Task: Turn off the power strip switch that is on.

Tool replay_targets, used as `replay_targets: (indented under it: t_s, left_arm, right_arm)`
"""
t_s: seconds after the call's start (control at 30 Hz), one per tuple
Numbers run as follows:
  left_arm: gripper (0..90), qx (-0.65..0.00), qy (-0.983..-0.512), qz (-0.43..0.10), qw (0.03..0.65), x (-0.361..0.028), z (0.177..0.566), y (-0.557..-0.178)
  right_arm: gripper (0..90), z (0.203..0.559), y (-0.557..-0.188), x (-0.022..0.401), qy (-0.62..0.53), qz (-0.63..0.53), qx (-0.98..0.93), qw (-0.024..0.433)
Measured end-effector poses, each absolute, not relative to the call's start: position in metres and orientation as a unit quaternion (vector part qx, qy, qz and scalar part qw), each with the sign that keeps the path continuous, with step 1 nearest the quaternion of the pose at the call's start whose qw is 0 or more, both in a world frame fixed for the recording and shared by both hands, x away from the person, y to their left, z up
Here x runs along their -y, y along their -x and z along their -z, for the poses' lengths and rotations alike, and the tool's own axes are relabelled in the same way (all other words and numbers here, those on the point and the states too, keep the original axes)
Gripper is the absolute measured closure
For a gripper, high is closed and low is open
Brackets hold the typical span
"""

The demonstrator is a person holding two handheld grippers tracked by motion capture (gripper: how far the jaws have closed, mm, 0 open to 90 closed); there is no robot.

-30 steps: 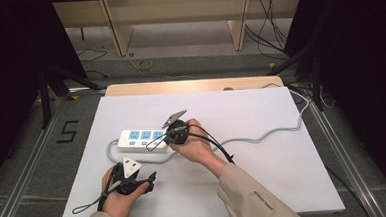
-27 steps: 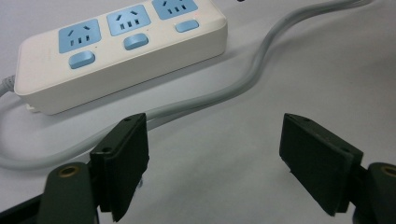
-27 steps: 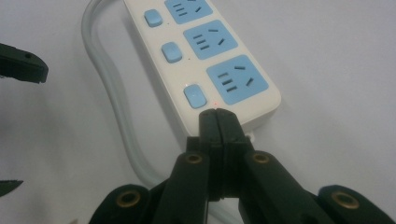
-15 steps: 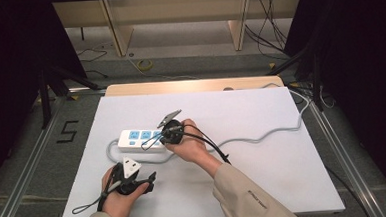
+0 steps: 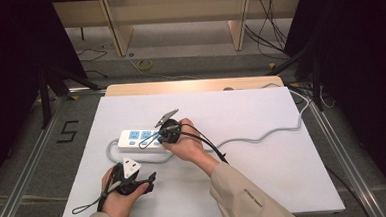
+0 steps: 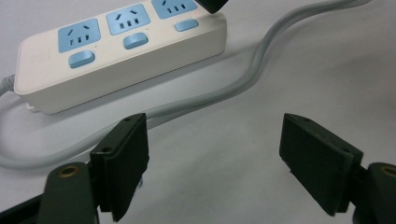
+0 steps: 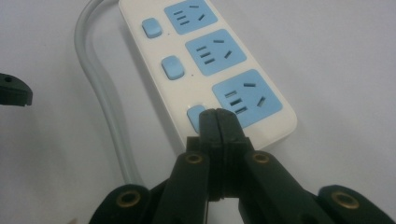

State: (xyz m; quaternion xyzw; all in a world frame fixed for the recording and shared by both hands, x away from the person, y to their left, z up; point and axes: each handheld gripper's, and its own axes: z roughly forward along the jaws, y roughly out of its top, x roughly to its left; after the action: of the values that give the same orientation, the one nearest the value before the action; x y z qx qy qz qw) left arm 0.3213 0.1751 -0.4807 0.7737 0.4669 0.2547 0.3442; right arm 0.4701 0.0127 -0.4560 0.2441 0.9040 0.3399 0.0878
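Note:
A white power strip (image 5: 132,137) with three blue sockets lies on the white table (image 5: 265,185); its grey cable (image 5: 262,135) trails off to the right. My right gripper (image 5: 158,138) is shut with nothing between its jaws. In the right gripper view its joined tips (image 7: 217,116) rest at the small blue switch (image 7: 195,114) beside the end socket of the strip (image 7: 210,60). My left gripper (image 5: 143,180) is held near the table's front edge. In the left gripper view it (image 6: 215,144) stands open over bare table, short of the strip (image 6: 116,51) and cable (image 6: 261,74).
The cable loops around the strip's left end (image 5: 110,153) and runs along its front side. The right gripper's tip (image 6: 212,4) shows at the top of the left gripper view. A wooden board (image 5: 195,86) borders the table's far edge; metal rails (image 5: 29,172) flank it.
My right gripper has edged slightly left toward the strip's end socket. The left gripper has stayed where it was.

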Motion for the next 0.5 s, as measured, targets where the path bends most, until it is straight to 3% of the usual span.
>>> replay_targets:
  t_s: [0.5]
  left_arm:
    - [24.0, -0.466, -0.774, -0.255, 0.344, -0.1748, 0.4808, -0.3217]
  right_arm:
    - [90.0, 0.4588, -0.4728, -0.0223, -0.244, -0.342, -0.903, 0.089]
